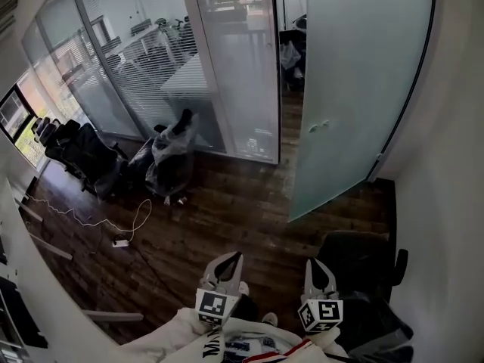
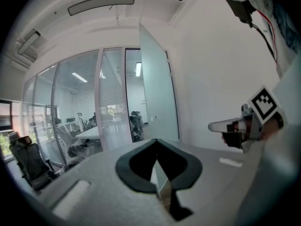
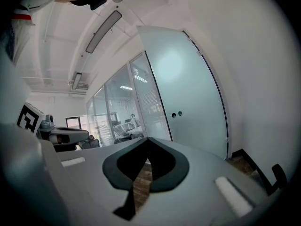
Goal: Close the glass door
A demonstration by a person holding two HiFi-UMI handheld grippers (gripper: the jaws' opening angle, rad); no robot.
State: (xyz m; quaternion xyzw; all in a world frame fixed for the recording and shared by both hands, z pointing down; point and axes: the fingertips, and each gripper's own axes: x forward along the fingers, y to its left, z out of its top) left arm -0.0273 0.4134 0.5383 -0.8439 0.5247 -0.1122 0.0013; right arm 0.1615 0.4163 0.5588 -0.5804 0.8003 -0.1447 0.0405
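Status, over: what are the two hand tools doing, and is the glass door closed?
Left hand-held gripper and right hand-held gripper shut, empty. Frosted glass door open, untouched. Black office chair beside right gripper, near door.

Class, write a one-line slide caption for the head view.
Both shut and empty, the left gripper and right gripper point toward the open frosted glass door.

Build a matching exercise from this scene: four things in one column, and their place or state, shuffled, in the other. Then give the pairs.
1. glass door
2. plastic-wrapped chair
3. white cable
4. right gripper

A. lying on the wood floor
B. jaws together, holding nothing
C. standing open
D. beside the glass partition

Pairs: 1-C, 2-D, 3-A, 4-B.
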